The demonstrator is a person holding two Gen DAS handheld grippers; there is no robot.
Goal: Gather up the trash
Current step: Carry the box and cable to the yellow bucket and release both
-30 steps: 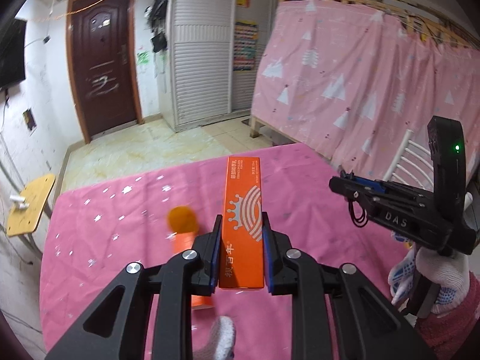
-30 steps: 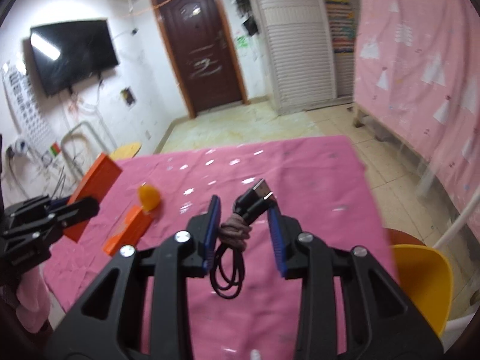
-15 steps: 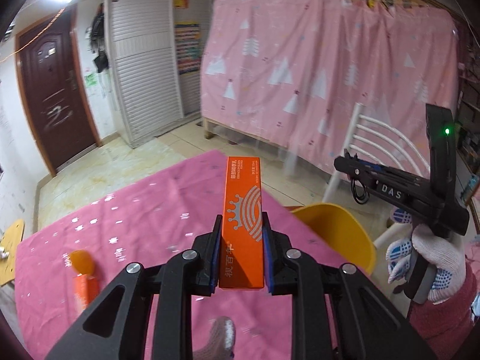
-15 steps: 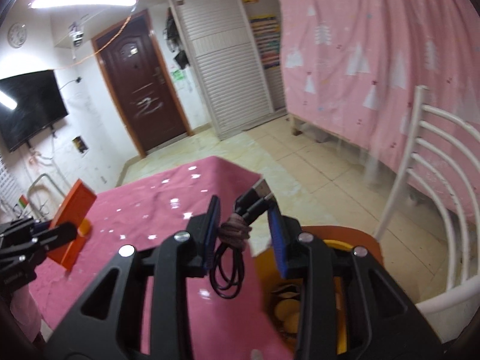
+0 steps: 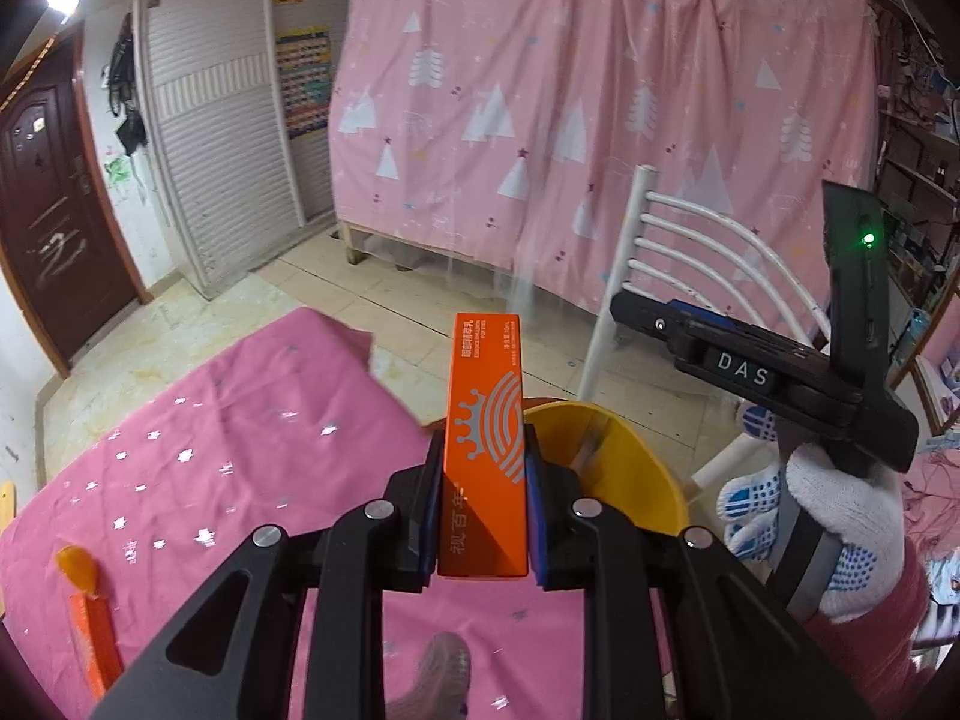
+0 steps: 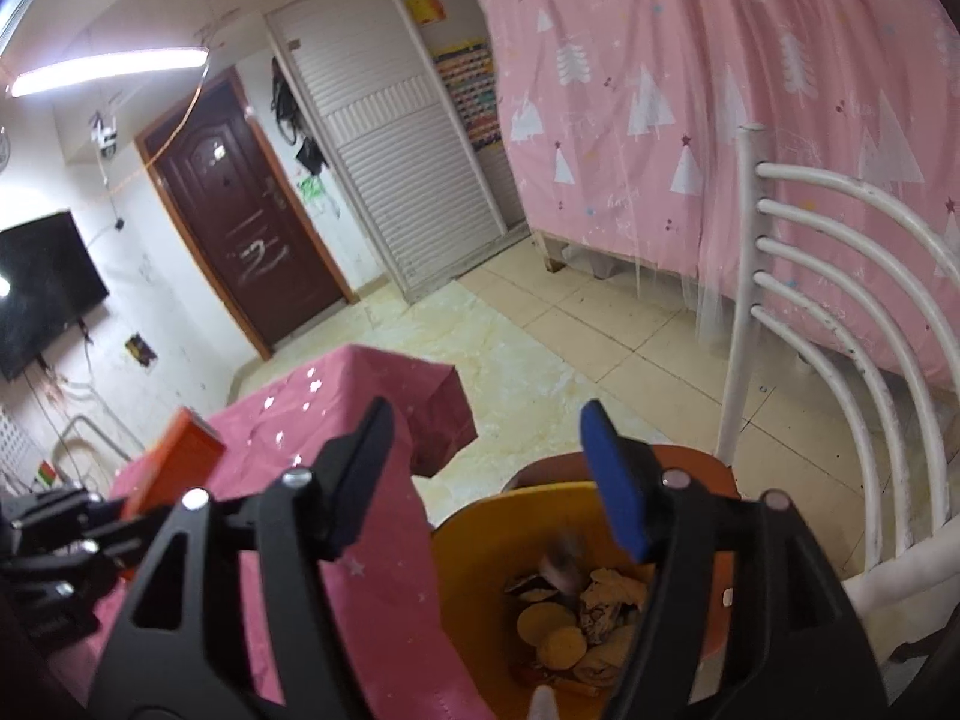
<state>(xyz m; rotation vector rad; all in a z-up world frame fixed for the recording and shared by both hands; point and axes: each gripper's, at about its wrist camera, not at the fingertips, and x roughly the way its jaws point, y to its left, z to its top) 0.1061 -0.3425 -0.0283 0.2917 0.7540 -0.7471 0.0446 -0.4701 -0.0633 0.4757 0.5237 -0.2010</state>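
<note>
While clamped between blue pads, left gripper (image 5: 483, 501) pinching an upright orange box (image 5: 487, 450) above the pink-clothed worktop (image 5: 240, 450). Right gripper (image 6: 489, 480) opening, jaws spread with nothing between, poised over the yellow bin (image 6: 480, 546) of scraps beside the worktop. Beyond, a white chair (image 6: 840, 312) and pink curtain (image 6: 690, 90). On the worktop's left, an orange spoon (image 5: 78, 561) on a second orange box (image 5: 96, 636).

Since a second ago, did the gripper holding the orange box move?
Yes. The left gripper with the orange box swung away from the dark door, across the pink table, toward the yellow bin.
</note>
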